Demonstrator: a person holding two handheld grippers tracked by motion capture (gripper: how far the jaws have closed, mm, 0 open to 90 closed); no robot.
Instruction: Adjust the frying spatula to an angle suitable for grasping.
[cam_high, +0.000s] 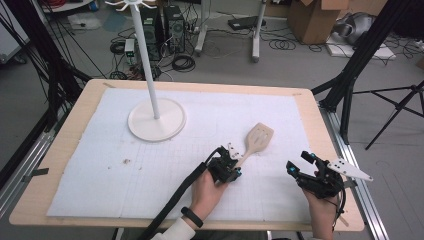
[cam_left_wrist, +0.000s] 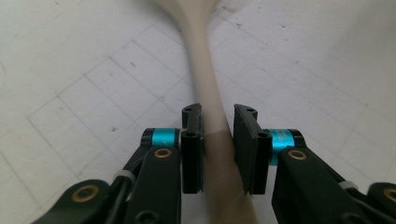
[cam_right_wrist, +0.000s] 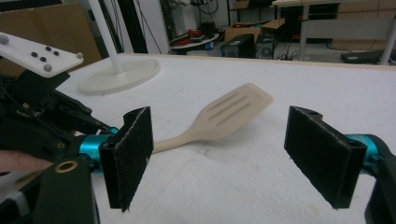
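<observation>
While the left gripper (cam_high: 231, 165) is closed on the handle of a slotted wooden spatula (cam_high: 257, 140), the right gripper (cam_high: 299, 167) is held near the counter's right edge with its jaws spread wide and nothing between them. The spatula is seen lying toward the right of the white gridded mat (cam_high: 100, 165) that covers the wooden counter (cam_high: 65, 140), its slotted blade pointing away from the person and its handle running back toward the left gripper. In the left gripper view the pale handle (cam_left_wrist: 205, 93) is seen passing straight between the two black jaws, which are pressed narrowly against its sides. In the right gripper view the spatula (cam_right_wrist: 233, 112) is shown beyond the open jaws, its blade appearing slightly raised off the mat, with the left gripper (cam_right_wrist: 42, 121) seen at the left holding the handle end. A white stand (cam_high: 156, 117) with a round base and a tall pole is set on the mat's far left part, well apart from the spatula. Both grippers are held in the person's hands at the near edge of the counter.
</observation>
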